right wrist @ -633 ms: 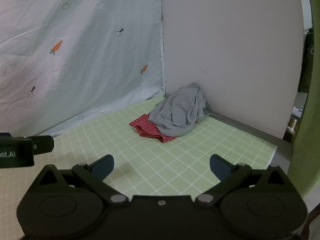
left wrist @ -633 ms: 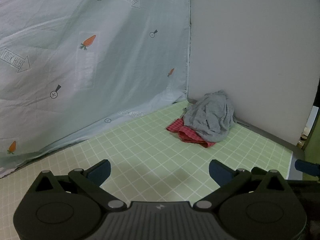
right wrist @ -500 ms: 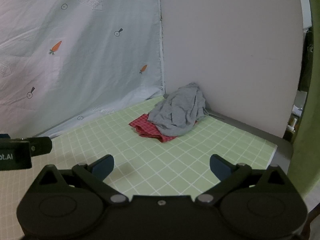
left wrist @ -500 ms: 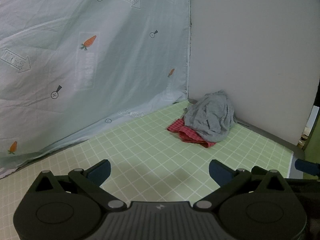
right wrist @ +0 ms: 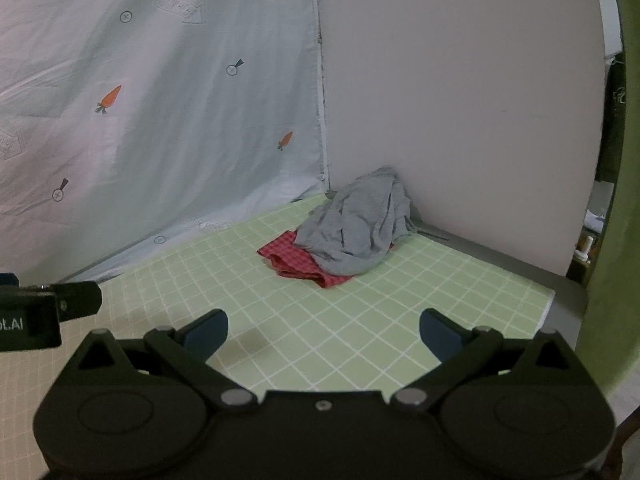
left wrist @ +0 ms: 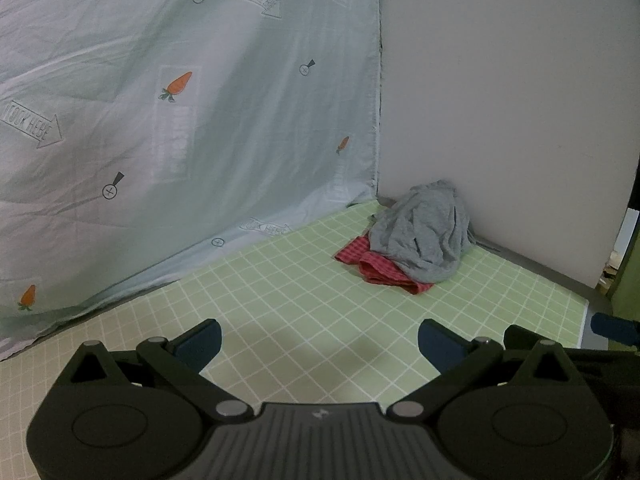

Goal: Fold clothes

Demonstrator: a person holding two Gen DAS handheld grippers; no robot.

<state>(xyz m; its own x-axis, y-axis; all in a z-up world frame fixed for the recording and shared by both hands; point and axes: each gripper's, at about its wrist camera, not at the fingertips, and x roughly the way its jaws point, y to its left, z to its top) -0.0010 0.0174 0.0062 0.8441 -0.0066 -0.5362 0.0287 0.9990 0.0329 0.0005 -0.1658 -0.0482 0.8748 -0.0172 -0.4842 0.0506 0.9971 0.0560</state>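
A crumpled grey garment [left wrist: 424, 232] lies in the far corner of the green grid mat [left wrist: 280, 304], on top of a red checked garment [left wrist: 380, 270]. Both also show in the right wrist view: the grey garment [right wrist: 356, 228] and the red checked garment [right wrist: 304, 264]. My left gripper [left wrist: 320, 344] is open and empty, held over the mat well short of the pile. My right gripper [right wrist: 324, 330] is open and empty, also short of the pile. The left gripper's body [right wrist: 36, 316] shows at the right view's left edge.
A pale sheet printed with carrots [left wrist: 160, 120] hangs along the left side. A plain wall [left wrist: 500, 100] stands behind the pile. The mat's right edge [right wrist: 548, 304] meets a grey table border.
Both views have shifted very slightly; the clothes pile has not moved and both grippers stay open.
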